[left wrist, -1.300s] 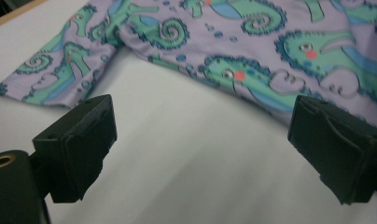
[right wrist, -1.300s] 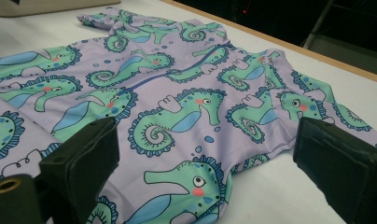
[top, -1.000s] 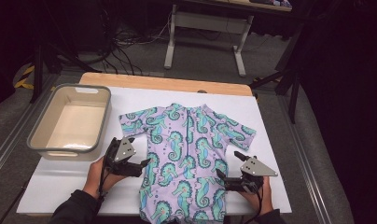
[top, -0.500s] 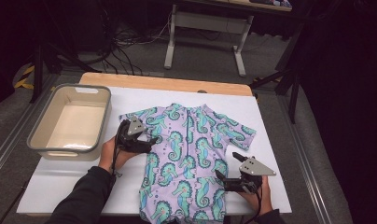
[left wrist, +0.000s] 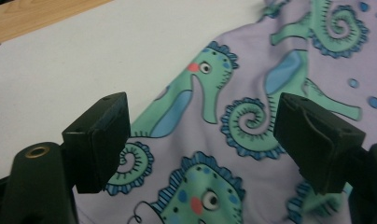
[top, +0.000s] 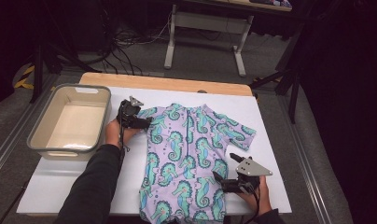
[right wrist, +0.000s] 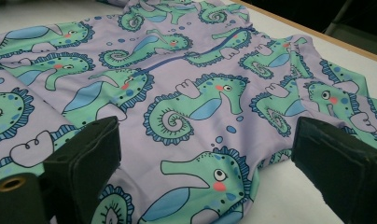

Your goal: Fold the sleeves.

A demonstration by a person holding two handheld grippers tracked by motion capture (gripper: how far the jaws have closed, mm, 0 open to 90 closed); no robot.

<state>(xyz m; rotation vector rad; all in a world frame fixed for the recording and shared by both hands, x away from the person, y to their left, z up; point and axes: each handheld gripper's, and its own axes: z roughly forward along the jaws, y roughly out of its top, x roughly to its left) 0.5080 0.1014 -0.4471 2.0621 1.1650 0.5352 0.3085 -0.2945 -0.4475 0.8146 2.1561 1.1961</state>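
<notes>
Now the seahorse-print swimsuit [top: 189, 161] lies flat mid-table beside the grey tub [top: 67, 122] at the left edge, the left gripper [top: 142, 122] having moved up to its sleeve, fingers spread but just closing with cloth between, the right gripper [top: 220, 181] spread at the near hem.

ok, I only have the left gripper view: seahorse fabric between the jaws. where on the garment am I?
Observer: High view puts the left gripper at the left short sleeve of the lilac seahorse-print swimsuit, which lies flat on the white table top. Its jaws have just been closing a little; fabric lies between them, not pinched.
Operator: And the other hand?
Observer: The right gripper is at the suit's right edge, near the leg end, jaws open.
Operator: Anything beside me?
Observer: A beige rectangular plastic tub with a grey rim stands just left of your hand, apart from the suit.
</notes>
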